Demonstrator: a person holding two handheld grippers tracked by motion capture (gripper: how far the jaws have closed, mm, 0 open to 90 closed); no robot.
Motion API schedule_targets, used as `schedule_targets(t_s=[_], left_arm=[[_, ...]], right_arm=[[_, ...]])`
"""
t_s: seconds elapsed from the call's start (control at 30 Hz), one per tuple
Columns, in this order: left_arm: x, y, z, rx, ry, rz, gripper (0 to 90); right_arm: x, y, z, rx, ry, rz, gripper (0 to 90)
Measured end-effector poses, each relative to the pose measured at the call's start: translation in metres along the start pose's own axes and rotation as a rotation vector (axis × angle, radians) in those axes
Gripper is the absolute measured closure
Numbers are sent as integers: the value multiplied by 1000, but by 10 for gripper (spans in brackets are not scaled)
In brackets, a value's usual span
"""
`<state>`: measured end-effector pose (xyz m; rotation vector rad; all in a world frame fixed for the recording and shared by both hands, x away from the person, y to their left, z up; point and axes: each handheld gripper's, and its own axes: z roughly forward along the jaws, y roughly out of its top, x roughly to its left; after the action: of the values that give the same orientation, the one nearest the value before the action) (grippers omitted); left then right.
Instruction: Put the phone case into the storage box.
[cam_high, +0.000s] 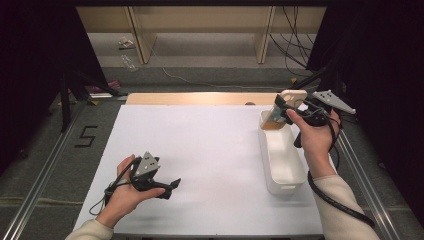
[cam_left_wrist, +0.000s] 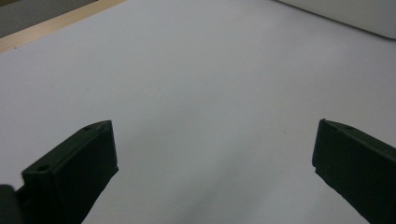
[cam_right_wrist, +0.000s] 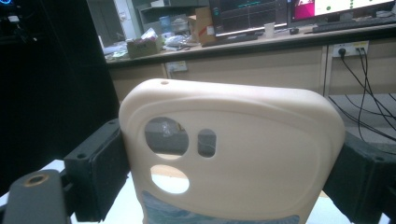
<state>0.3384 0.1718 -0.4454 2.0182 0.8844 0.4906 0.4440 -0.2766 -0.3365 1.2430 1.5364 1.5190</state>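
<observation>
While the right gripper (cam_high: 281, 107) clamps its jaws on the two long edges of the cream phone case (cam_right_wrist: 229, 154), the case hangs upright over the far end of the white bin (cam_high: 281, 165). It looks light and bendy, likely to bow if squeezed; gripping across the edges near the camera cutouts seems soundest. The left gripper (cam_high: 172, 186) rests on the table (cam_high: 210, 145), jaws apart, holding nothing.
</observation>
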Motion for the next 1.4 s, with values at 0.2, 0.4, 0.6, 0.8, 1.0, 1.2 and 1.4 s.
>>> schedule_targets(t_s=[0.2,0.4,0.6,0.8,1.0,1.2,1.4], left_arm=[[0,0,0,-1,0,2,0],[0,0,0,-2,3,3,0],[0,1,0,-2,2,3,0],[0,1,0,-2,2,3,0],[0,1,0,-2,2,4,0],[0,1,0,-2,2,3,0],[0,1,0,-2,1,4,0]], right_arm=[[-1,0,1,-2,-9,-11,127],[-2,1,2,-4,-19,-16,126],[-4,1,3,-1,-32,-19,126],[-6,1,4,-5,-43,-26,126],[-8,0,6,-4,-48,-29,126],[-8,0,9,0,-53,-33,127],[-8,0,11,0,-56,-37,127]])
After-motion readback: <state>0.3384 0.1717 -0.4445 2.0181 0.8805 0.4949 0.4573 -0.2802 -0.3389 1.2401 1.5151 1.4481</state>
